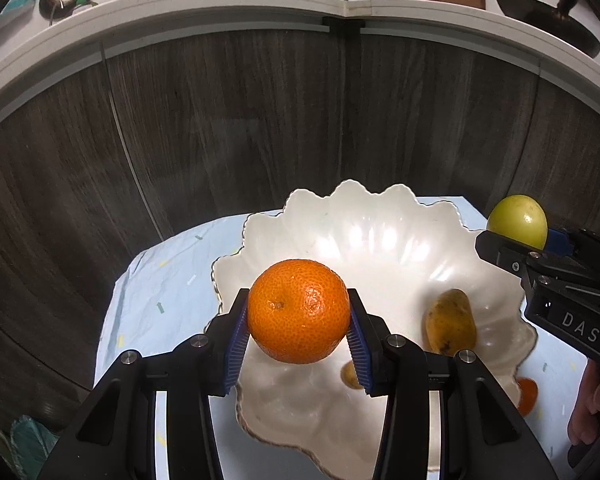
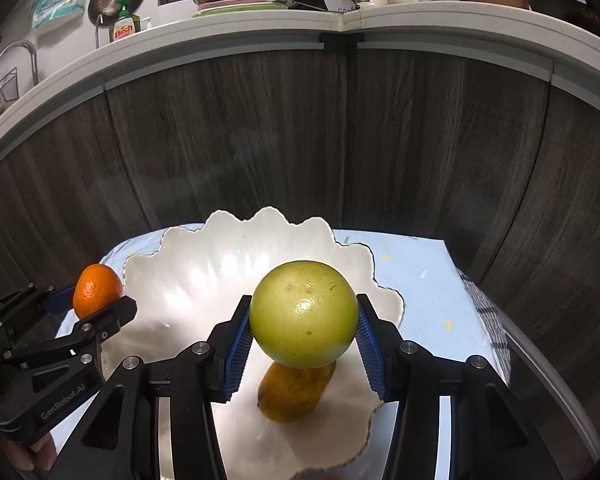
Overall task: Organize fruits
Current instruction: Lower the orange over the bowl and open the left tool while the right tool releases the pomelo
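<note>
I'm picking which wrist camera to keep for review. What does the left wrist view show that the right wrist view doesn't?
Left wrist only: a second orange fruit beyond the bowl's right rim, and a small yellow-brown piece in the bowl.
Right wrist only: a dish soap bottle and a tap on the counter, and a checked cloth.
Both: the left claw shut on the orange, the right claw shut on the green fruit, the scalloped white bowl, and the mango inside.

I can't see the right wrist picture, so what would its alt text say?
A yellow-green round fruit is clamped between the blue-padded fingers of the right gripper, held above a white scalloped bowl on a pale blue cloth. A yellowish-brown mango lies in the bowl, and at left the left gripper holds an orange.
</note>
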{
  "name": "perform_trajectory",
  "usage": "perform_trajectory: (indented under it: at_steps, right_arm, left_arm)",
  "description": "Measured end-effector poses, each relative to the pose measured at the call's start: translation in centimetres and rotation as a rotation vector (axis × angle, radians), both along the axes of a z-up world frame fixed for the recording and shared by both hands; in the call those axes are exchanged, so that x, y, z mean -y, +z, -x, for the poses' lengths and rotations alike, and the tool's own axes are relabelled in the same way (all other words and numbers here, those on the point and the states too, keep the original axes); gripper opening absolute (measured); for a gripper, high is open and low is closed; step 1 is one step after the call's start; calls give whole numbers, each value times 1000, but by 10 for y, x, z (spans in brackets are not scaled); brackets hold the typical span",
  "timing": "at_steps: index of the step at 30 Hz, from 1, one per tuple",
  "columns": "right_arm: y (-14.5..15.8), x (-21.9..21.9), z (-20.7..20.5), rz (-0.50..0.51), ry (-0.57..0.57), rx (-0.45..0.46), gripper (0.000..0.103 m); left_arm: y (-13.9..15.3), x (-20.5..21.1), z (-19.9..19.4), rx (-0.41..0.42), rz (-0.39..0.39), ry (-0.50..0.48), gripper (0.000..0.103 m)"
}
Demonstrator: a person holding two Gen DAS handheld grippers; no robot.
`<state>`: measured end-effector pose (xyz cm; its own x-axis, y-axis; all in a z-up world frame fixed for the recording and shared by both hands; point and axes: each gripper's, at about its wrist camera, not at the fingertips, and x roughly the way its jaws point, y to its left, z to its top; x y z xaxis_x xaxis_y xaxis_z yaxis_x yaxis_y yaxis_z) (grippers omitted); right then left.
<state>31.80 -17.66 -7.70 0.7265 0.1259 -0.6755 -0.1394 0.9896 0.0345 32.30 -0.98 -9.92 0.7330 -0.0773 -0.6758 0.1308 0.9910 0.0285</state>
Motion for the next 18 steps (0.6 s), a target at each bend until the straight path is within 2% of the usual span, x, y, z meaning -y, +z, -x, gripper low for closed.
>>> perform_trajectory:
  at_steps: [18]
  right_arm:
    - [-19, -12, -34, 10, 25, -90, 50]
  left_arm:
    - [-17, -11, -33, -69, -10, 38, 45]
